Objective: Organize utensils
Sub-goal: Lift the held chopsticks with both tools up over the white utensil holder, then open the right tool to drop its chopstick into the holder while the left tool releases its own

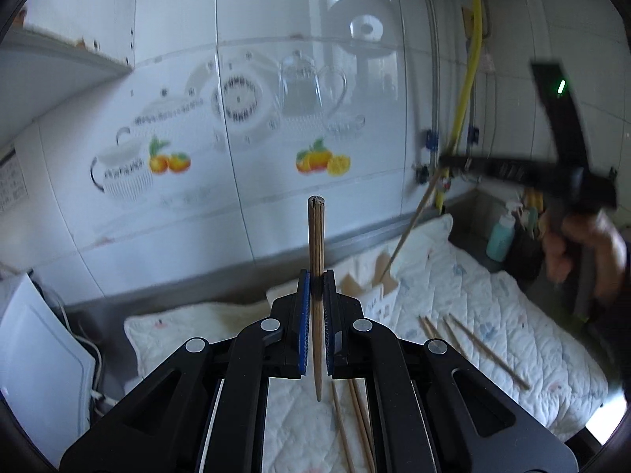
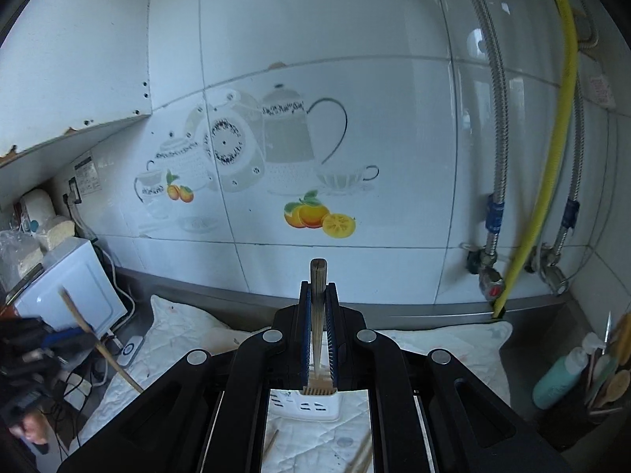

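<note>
In our left wrist view, the left gripper (image 1: pixel 316 280) was clamped narrow on one wooden chopstick (image 1: pixel 316 260), which stood nearly upright between the blue pads (image 1: pixel 303 315), blunt end up and pointed end below the jaws. Under it, loose chopsticks (image 1: pixel 357 425) lay on the white quilted cloth (image 1: pixel 493 315), with more chopsticks (image 1: pixel 473 343) lying further right on the same cloth.

In our right wrist view, the right gripper (image 2: pixel 318 295) was likewise closed tight on a second chopstick (image 2: pixel 318 276), held upright between its pads. Below it we saw a white slotted utensil holder (image 2: pixel 307 406) resting on the cloth.

Further off, at the right, a teal bottle (image 2: pixel 558 378) stood beside a dark container of utensils (image 2: pixel 607 378). Beyond, the tiled wall (image 2: pixel 355 39) carried a yellow hose (image 2: pixel 560 138).
</note>
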`<state>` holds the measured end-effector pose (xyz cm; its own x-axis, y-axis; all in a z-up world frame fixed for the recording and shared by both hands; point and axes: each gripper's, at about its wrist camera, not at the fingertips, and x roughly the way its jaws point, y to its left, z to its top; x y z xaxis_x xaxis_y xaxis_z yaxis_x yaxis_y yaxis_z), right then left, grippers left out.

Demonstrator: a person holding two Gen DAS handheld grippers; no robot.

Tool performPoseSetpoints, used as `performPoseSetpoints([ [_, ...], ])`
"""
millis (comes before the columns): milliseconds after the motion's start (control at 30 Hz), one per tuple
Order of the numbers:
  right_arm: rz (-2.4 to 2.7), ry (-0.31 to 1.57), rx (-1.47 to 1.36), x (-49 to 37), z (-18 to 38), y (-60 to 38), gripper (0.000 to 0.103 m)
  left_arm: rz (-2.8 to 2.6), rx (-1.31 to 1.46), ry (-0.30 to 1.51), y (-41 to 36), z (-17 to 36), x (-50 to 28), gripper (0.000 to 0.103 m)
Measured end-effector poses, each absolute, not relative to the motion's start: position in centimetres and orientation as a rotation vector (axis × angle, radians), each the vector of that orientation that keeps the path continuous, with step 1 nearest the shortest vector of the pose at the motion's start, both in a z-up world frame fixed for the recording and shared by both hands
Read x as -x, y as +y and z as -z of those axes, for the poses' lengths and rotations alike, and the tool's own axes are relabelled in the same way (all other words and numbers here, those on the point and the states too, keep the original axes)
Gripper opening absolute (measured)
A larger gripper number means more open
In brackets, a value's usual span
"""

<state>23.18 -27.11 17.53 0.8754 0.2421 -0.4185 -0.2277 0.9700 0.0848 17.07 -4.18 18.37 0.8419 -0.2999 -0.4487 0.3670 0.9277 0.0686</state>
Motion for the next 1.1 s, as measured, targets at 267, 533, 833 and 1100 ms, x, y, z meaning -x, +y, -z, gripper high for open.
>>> performPoseSetpoints([
  [267, -0.247, 0.510, -0.020, -26.0, -14.5, -26.1, 0.007, 0.314, -0.136, 0.309, -4.8, -23.6, -20.0, 0.005],
  [533, -0.255, 0.524, 0.000, -26.4, -13.3, -26.4, 0.009, 0.264, -0.120, 0.347, -6.1, -22.1, -25.3, 0.005],
  [833, -0.249, 0.478, 0.031, -24.4, -13.9, -26.8, 0.032, 0.258, -0.086, 0.492, -5.8, -17.1, -28.9, 0.006],
  [1100, -0.251, 0.445, 0.029, -19.0, -14.4, -28.2, 0.039, 0.267, -0.111, 0.481, -5.3, -17.2, -26.3, 0.018],
])
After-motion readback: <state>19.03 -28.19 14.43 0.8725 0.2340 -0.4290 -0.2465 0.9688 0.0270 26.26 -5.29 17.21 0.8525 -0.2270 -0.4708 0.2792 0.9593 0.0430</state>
